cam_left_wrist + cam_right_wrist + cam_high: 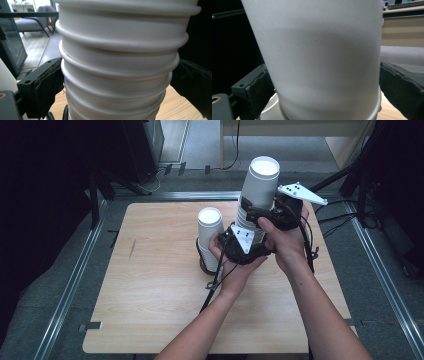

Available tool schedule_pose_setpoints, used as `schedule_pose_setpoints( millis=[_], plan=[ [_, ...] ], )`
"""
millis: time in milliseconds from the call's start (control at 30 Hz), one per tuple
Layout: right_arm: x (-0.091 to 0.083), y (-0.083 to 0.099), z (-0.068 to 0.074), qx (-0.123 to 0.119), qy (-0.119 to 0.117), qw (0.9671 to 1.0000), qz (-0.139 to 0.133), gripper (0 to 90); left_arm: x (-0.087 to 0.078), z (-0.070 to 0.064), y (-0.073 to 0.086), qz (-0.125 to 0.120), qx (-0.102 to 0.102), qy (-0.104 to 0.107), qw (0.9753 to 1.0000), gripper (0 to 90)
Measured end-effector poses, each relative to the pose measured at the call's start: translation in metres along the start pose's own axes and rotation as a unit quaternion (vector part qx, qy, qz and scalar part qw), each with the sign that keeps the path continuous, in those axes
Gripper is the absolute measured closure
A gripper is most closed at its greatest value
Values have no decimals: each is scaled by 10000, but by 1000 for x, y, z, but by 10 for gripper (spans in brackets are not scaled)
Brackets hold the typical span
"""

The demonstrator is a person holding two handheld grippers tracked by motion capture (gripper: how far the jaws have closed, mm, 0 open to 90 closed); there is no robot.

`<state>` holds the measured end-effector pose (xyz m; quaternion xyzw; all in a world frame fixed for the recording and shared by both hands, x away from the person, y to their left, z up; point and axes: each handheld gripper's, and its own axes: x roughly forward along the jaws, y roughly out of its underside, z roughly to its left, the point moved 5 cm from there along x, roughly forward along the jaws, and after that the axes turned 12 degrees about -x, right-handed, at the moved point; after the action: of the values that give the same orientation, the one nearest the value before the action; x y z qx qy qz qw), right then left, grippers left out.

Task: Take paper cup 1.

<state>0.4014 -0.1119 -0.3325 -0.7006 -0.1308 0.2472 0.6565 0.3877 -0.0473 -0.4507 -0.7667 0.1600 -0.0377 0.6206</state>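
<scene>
From the high view, two stacks of upside-down white paper cups are in play near the middle of the table, toward its far edge. The short stack stands on the table just left of the hands. The tall stack rises beside it, and both grippers crowd its lower part: the left gripper low down, the right gripper just above it. Whether the tall stack rests on the table or is lifted cannot be told — the hands hide its foot.

In the left gripper view, the ringed rims of the nested cups sit between the two black jaws, which press against the sides; the gripper is clamped on the lower cups, with the wooden tabletop below.

In the right gripper view, the smooth wall of the top cup stands between the jaws. The left pad touches it; the right pad looks just at the wall, so the grip seems closed on that cup, lightly.

The step in hand looks like pulling the top cup off the stack. The next move likely calls for a straight upward pull with the right gripper while the left holds the rest down — squeezing too hard would crush the cup.
</scene>
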Motion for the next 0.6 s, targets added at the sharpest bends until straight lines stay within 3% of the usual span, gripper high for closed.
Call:
schedule_pose_setpoints(
  millis=[267,400,600],
  plan=[
    [5,-2,0,-44,39,10000,-58,28,1,0,1,-27,58,-88,9999,26],
    [3,-6,4,-326,203,9991,-204,97,1,1,1,-8,62,-65,10000,29],
    [2,-9,6,-419,317,9984,-231,107,1,1,0,8,55,-50,10000,31]
  ],
)
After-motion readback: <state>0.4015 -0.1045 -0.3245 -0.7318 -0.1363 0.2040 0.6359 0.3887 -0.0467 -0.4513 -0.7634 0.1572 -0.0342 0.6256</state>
